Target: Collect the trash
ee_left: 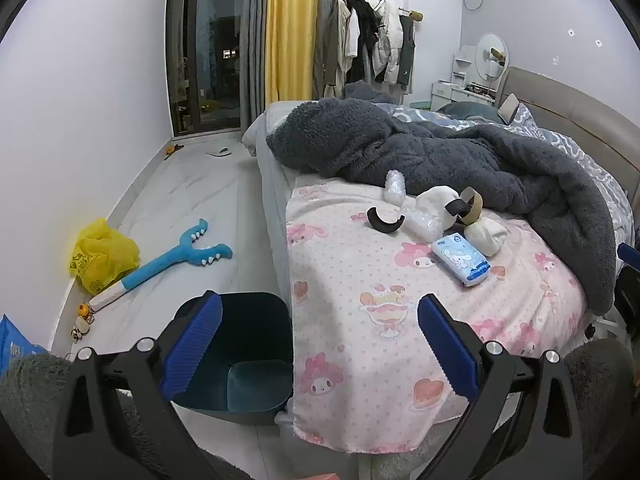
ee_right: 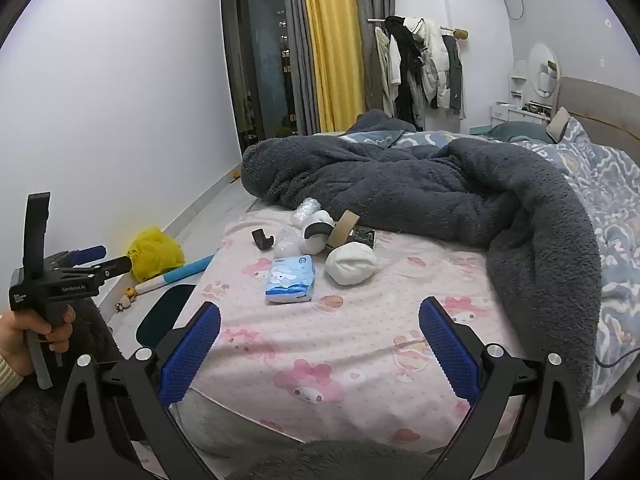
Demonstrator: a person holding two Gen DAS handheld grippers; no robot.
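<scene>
Trash (tissue pack (ee_right: 291, 279), tape roll (ee_right: 343, 229), white wads (ee_right: 351, 263)) lies on the pink blanket (ee_right: 360, 360), both grippers' jaws wide open and empty, bin (ee_left: 244, 360) beside the bed.

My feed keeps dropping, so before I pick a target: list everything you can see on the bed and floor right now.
tissue pack: 1, blue and white, on the pink blanket, nearest the grippers
white wads: 2, white, behind the tissue pack
tape roll: 1, brown cardboard, between the wads
bubble wrap: 2 pieces, clear, by the grey blanket's edge
curved black piece: 1, black, left of the pile
black packet: 1, behind the tape roll
pink blanket: 1, pink cartoon print, bed foot
grey blanket: 1, dark grey, fluffy, across the bed
bin: 1, dark teal, floor beside the bed
yellow bag: 1, floor by the wall
blue plush toy: 1, floor
left gripper: blue jaws open
right gripper: blue jaws open
</scene>
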